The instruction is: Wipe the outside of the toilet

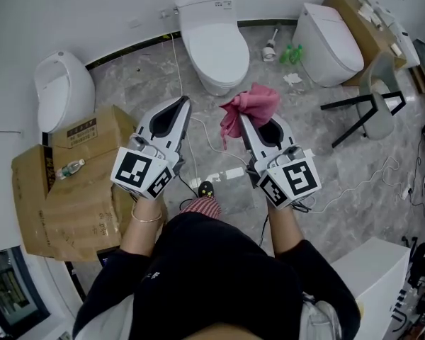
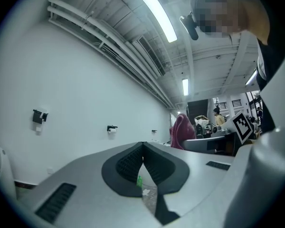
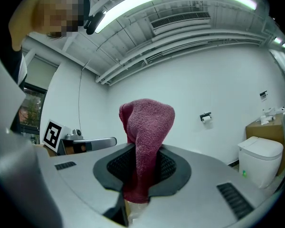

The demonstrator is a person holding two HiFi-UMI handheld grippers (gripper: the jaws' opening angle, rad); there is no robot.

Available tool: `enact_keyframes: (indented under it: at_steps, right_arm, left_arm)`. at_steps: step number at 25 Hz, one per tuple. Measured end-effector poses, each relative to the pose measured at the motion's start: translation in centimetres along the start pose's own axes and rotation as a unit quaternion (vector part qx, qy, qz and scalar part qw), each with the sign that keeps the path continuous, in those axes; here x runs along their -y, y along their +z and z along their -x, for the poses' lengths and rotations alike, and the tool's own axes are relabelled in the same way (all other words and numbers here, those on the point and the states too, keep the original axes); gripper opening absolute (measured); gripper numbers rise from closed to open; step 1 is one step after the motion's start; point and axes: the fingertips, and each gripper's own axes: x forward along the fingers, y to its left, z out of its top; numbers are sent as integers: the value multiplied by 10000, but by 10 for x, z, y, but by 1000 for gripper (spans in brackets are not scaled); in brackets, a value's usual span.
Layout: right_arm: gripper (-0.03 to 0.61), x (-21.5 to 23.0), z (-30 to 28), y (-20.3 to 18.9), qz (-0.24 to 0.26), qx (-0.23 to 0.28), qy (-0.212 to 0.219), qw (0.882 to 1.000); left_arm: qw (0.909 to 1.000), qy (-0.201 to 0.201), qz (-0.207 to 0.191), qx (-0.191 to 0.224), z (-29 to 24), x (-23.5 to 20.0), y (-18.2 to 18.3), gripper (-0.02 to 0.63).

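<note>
Maroon terry cloth (image 3: 145,141) is pinched between the jaws of the right gripper (image 3: 145,152). It is clamped low in the dark ribbed pads, and its free end bunches up above the jaw tips. In the head view the same cloth (image 1: 249,107) spills over the nose of the right gripper (image 1: 245,121) and droops towards 9 o'clock.

Beside it, the left gripper (image 1: 183,103) has its jaws pressed together with nothing between them. Its own view shows the pads of the left gripper (image 2: 142,145) meeting at the tips.

Both grippers are held side by side above the marble-patterned floor (image 1: 138,76), pointing towards 12 o'clock. There the white toilet (image 1: 212,37) stands with its lid down and its back to the wall (image 1: 92,9). The cloth is near the toilet's front but apart from it.

A second toilet (image 1: 331,42) stands at 2 o'clock, with a black-legged chair (image 1: 372,106) just below it at 3 o'clock. Another white fixture (image 1: 60,91) sits at 10 o'clock. Flattened cardboard boxes (image 1: 78,197) lie at 8 o'clock, with a plastic bottle (image 1: 69,168) resting on them.
</note>
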Motion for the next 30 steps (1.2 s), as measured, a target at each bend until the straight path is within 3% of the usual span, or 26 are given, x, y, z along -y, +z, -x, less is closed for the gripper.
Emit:
enact_keyframes:
  at_steps: [9,25,30]
  right_arm:
    - [87,14,-42,6,83,-65,-50,9999]
    - [87,17,-89,0,118,-237,-111,9996]
    - [87,20,-96,2,187,-311,-100,9993]
  left_arm:
    - [9996,198,94,189,-13,-52,10,5]
    - [9997,11,99,203,-22,-92,15,3]
    - [9992,203,223,260,-19,-107,18,3]
